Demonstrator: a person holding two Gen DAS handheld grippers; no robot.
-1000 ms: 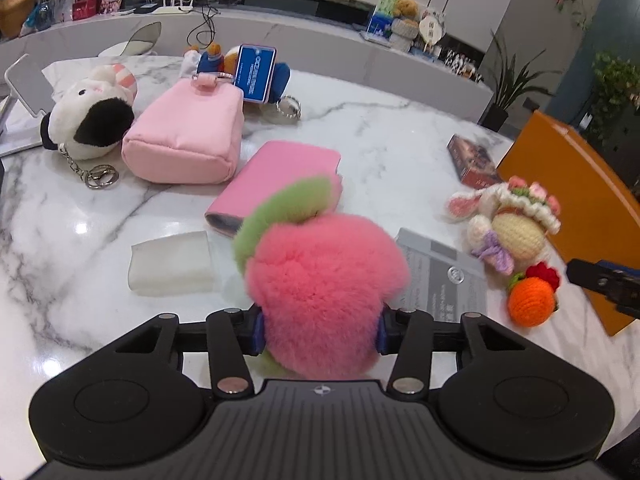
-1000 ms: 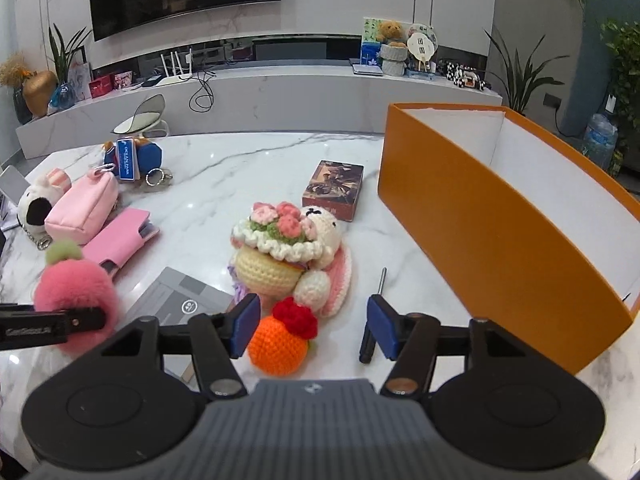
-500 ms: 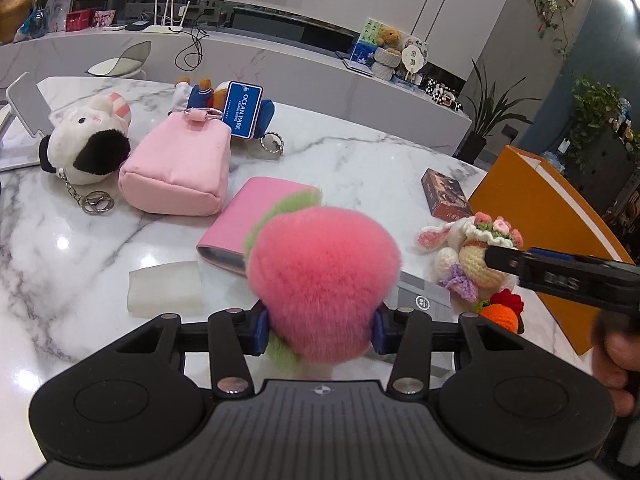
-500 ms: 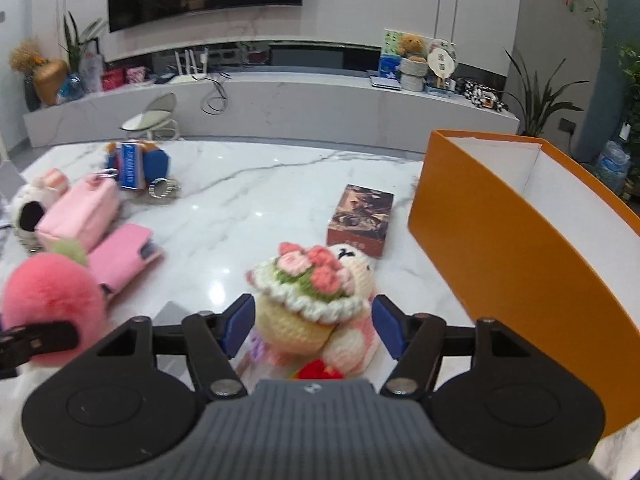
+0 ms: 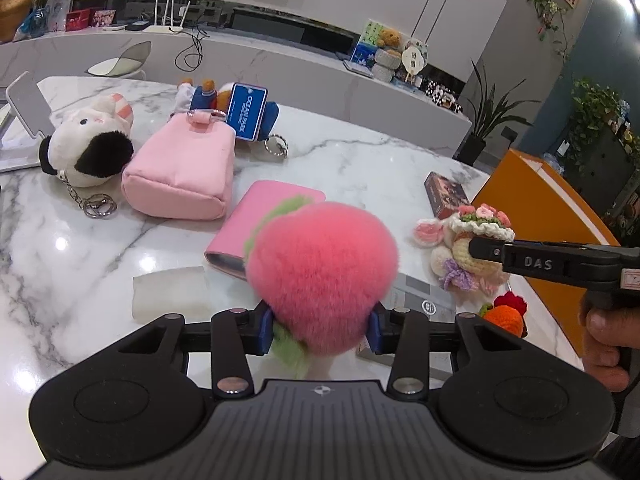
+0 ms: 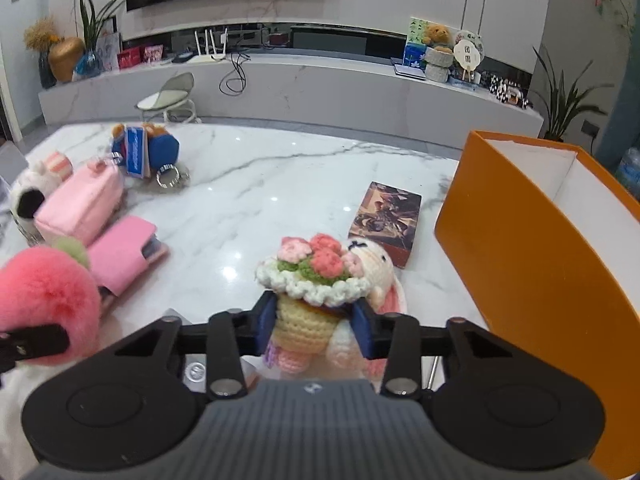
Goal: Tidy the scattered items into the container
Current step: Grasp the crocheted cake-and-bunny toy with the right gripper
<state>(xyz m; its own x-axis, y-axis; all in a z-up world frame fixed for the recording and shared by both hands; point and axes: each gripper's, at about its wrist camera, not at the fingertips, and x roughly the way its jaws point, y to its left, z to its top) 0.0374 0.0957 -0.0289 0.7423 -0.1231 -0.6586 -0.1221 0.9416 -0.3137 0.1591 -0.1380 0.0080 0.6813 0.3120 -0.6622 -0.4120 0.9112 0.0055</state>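
Observation:
My left gripper (image 5: 320, 326) is shut on a fluffy pink peach plush (image 5: 320, 264) with a green leaf, held above the marble table (image 5: 360, 160). The peach also shows at the left edge of the right wrist view (image 6: 44, 296). My right gripper (image 6: 316, 322) is shut on the cream body of a crochet bunny doll (image 6: 316, 276) with a flower hat; from the left wrist view a black finger (image 5: 492, 252) lies across that doll (image 5: 452, 256). The orange box (image 6: 520, 264) with a white inside stands open to the right of the doll.
On the table lie a pink pouch (image 5: 180, 172), a pink wallet (image 5: 256, 224), a cow plush (image 5: 88, 148), a blue tagged plush (image 5: 248, 112), a dark small box (image 6: 386, 222), an orange crochet fruit (image 5: 504, 316), a grey booklet (image 5: 420, 300) and a white block (image 5: 172, 292).
My right gripper moved forward over the orange fruit to the bunny doll and its fingers closed on it. The left gripper rose a little with the peach.

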